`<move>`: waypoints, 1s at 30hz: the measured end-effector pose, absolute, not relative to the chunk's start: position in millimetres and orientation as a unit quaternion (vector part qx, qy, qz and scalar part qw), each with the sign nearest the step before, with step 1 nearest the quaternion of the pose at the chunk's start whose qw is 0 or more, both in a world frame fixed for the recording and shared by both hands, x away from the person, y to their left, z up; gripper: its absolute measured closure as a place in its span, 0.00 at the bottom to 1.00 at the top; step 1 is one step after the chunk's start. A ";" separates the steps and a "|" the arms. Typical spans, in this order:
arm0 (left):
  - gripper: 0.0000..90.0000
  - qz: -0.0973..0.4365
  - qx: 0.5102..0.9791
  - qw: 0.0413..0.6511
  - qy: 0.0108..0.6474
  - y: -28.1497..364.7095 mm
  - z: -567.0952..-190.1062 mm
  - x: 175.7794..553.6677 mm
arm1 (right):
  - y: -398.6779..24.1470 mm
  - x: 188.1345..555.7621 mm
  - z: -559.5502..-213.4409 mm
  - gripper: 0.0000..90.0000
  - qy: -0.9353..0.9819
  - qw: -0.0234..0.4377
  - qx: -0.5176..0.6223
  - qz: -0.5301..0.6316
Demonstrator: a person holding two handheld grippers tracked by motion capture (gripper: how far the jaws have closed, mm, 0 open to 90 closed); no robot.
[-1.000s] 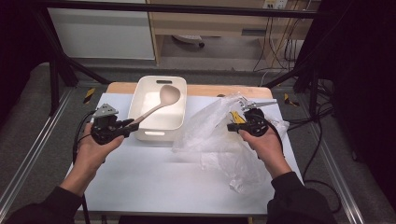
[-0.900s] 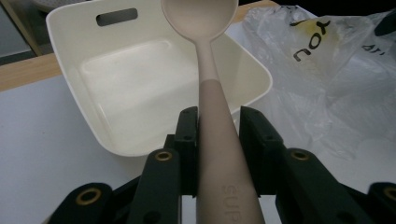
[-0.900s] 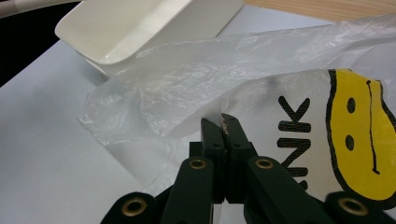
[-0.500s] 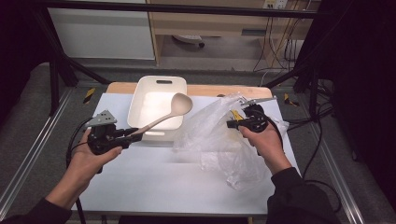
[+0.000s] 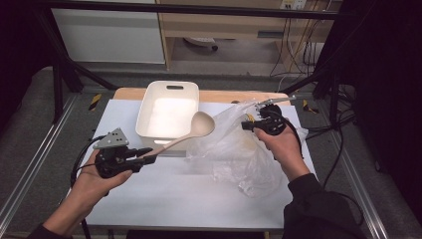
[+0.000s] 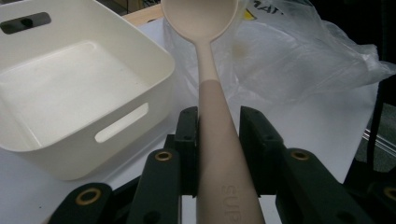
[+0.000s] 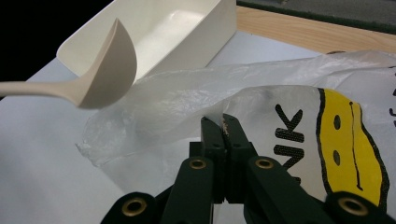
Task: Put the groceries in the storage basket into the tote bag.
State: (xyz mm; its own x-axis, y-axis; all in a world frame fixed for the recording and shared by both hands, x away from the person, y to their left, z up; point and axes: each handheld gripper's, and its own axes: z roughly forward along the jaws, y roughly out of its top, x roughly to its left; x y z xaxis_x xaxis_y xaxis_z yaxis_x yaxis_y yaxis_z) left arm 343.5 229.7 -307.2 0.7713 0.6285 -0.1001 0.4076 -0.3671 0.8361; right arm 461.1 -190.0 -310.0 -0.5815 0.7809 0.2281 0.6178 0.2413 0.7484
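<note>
The left tongs (image 6: 217, 135) are clamped on the handle of a beige ladle (image 5: 184, 137), the two black jaws pressing its thick end from either side. From those tongs the ladle runs forward and up, clear of the worktop (image 5: 164, 199), and its bowl hangs just short of the mouth of a clear plastic bag (image 5: 239, 154). The right tongs (image 7: 224, 128) are shut tight on a fold of that bag's upper edge and hold it lifted, so the bag opens toward the ladle. A yellow face and black letters are printed on the film just beside the right tongs. Beyond the left tongs, beside the ladle's handle, a white tub (image 5: 166, 107) stands on the worktop.
</note>
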 end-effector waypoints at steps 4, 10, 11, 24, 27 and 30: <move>0.76 0.112 0.826 0.459 0.306 224.6 -309.0 337.8 | -187.9 462.5 -305.7 1.00 0.779 0.101 0.447 0.428; 0.76 0.101 0.830 0.462 0.296 216.7 -312.1 331.3 | -186.5 463.1 -300.0 1.00 0.776 0.105 0.448 0.431; 0.76 0.099 0.832 0.461 0.294 215.7 -312.3 330.5 | -186.4 463.3 -299.8 1.00 0.776 0.105 0.448 0.431; 0.76 0.082 0.840 0.458 0.279 193.6 -323.4 332.9 | -184.6 463.2 -299.0 1.00 0.776 0.108 0.449 0.429; 0.76 0.080 0.844 0.456 0.271 184.2 -325.4 333.6 | -184.6 463.8 -299.8 1.00 0.776 0.107 0.450 0.429; 0.76 0.074 0.846 0.455 0.268 174.9 -328.1 334.8 | -184.1 463.5 -299.3 1.00 0.776 0.108 0.450 0.430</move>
